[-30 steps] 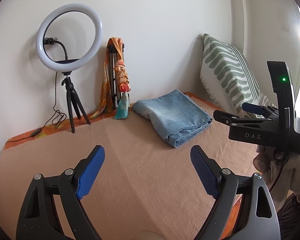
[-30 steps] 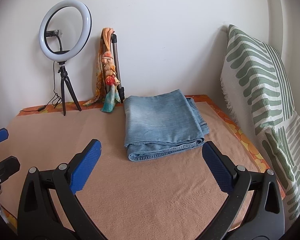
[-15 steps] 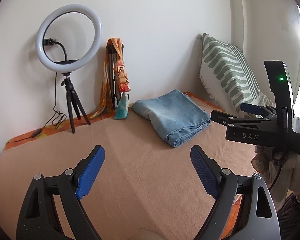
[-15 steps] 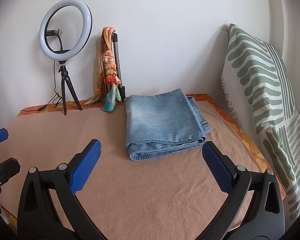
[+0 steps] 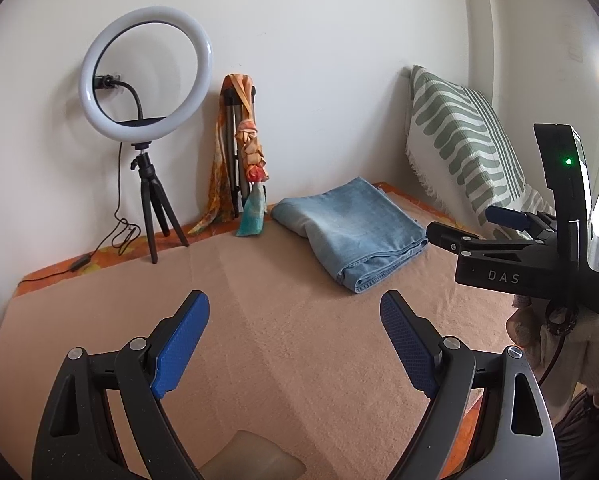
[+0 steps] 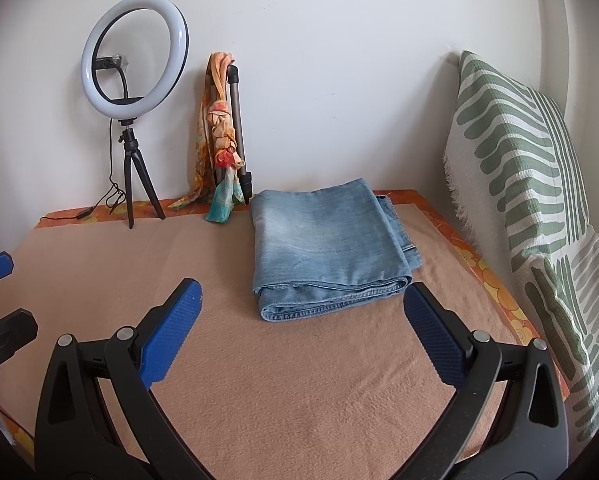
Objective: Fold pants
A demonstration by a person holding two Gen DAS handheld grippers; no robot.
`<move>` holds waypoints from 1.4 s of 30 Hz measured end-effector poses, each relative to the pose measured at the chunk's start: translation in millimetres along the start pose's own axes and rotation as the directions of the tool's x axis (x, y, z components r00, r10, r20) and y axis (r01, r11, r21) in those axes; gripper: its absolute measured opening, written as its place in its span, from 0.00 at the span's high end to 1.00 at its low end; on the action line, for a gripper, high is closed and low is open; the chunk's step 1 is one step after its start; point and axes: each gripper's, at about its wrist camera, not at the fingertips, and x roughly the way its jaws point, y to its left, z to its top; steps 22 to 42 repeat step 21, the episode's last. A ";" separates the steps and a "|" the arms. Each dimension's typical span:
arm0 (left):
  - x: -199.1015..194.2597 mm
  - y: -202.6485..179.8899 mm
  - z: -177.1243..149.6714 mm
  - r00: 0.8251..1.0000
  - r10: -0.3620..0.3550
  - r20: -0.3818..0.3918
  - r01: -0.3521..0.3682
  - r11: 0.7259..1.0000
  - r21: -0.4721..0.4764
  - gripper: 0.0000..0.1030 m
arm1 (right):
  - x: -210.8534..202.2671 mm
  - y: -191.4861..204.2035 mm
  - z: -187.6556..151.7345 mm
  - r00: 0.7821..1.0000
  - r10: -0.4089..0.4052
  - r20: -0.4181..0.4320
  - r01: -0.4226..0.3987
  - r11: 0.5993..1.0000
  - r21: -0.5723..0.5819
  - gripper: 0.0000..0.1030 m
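Well apart: folded jeans (image 6: 327,240); left tongs (image 5: 295,344), right tongs (image 6: 303,336) wide.

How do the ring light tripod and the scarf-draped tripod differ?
The ring light tripod is black with its legs spread, standing on its own; the scarf-draped tripod is grey-brown with its legs folded together, leaning against the wall. The first carries a lit ring light; the second carries only an orange scarf. The first trails a cable; the second shows none. Both stand at the back edge of the bed, left of the folded jeans.
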 end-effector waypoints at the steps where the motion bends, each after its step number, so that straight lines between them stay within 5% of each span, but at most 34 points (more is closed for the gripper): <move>1: -0.3 0.2 0.1 1.000 0.000 -0.002 0.000 1.000 0.001 0.15 | 0.2 -0.3 0.3 1.000 0.002 0.000 -0.002 1.000 0.000 0.00; 42: -4.4 2.5 0.4 1.000 -0.012 0.005 0.012 1.000 0.012 0.15 | -2.5 1.5 1.1 1.000 0.001 0.004 -0.001 1.000 -0.009 0.00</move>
